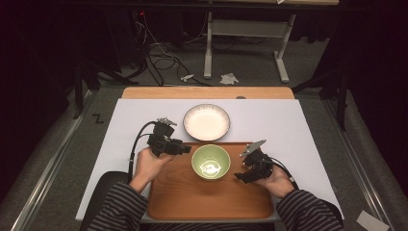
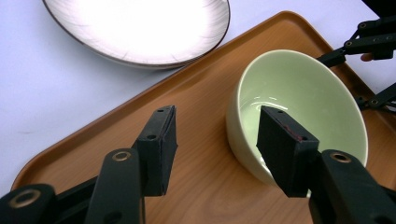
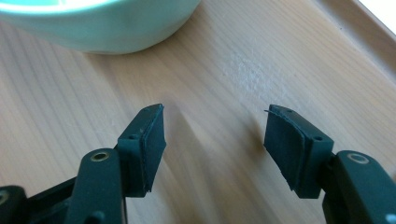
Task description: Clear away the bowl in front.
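The green bowl (image 1: 210, 162) sat on the tray (image 1: 183, 197), near the tray's far edge and about midway between its side edges. Past that far edge, on the white table (image 1: 269, 122), sat the white plate (image 1: 206, 122), apart from the bowl. The left gripper (image 1: 185, 149) was just beside the bowl's left side, above the tray's left edge. Its jaws were open, with nothing pinched. In the left gripper view, one jaw pad (image 2: 161, 147) hung over the bare wood outside the bowl (image 2: 299, 107), and the other pad (image 2: 282, 149) looked to be over the bowl's near rim, so the rim seemed to lie between them. I could not tell if that pad touched the bowl. The right gripper (image 1: 239, 177) was near the bowl's right side, over the tray, and its jaws were open too and held nothing. In the right gripper view, its pads (image 3: 149, 144) hung over bare wood (image 3: 224, 93), with the bowl (image 3: 93, 23) a little way ahead. To do this step well, I think the left gripper should go down until the rim is deep between the pads, then squeeze slowly. The bowl's wall looked smooth and round, so a shallow pinch could slip. The bowl should be lifted level, and the right gripper should stay clear of it.
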{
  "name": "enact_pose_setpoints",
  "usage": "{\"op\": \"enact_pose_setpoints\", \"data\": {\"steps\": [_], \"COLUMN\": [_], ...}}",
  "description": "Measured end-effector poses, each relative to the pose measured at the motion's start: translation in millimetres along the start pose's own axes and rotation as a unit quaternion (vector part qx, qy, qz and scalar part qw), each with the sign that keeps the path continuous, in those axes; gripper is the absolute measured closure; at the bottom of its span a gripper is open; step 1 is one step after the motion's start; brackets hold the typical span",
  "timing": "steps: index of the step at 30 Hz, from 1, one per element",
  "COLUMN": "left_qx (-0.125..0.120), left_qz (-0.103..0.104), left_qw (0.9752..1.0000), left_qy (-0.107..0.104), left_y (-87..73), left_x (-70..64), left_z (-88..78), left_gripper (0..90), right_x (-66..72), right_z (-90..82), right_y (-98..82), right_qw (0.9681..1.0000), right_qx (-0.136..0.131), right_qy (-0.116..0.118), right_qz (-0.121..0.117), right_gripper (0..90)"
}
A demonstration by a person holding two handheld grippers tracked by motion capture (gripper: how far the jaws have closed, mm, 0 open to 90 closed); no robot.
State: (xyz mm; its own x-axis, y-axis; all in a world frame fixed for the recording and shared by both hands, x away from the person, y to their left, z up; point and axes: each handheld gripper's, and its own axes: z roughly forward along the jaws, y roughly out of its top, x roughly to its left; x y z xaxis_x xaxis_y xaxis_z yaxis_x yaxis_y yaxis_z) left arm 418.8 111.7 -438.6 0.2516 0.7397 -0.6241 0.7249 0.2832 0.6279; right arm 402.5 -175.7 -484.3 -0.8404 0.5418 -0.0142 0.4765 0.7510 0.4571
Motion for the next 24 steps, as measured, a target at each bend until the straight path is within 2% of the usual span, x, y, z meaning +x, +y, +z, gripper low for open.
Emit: {"op": "enact_pose_setpoints", "data": {"steps": [8,24], "left_qx": [-0.005,-0.002], "left_qz": [-0.003,-0.02], "left_qw": [1.0,0.9996], "left_qy": [0.007,0.021], "left_y": [-2.0,-9.4], "left_x": [5.9,14.9], "left_z": [-2.9,6.3], "left_gripper": [46.8,46.5], "right_x": [-0.6,-0.5], "right_z": [0.3,-0.5], "right_y": [-0.2,-0.3], "right_qw": [1.0,1.0], "right_qx": [0.0,-0.003], "right_qy": [0.001,0.001], "right_qz": [0.0,0.001], "right_gripper": [40.0,40.0]}}
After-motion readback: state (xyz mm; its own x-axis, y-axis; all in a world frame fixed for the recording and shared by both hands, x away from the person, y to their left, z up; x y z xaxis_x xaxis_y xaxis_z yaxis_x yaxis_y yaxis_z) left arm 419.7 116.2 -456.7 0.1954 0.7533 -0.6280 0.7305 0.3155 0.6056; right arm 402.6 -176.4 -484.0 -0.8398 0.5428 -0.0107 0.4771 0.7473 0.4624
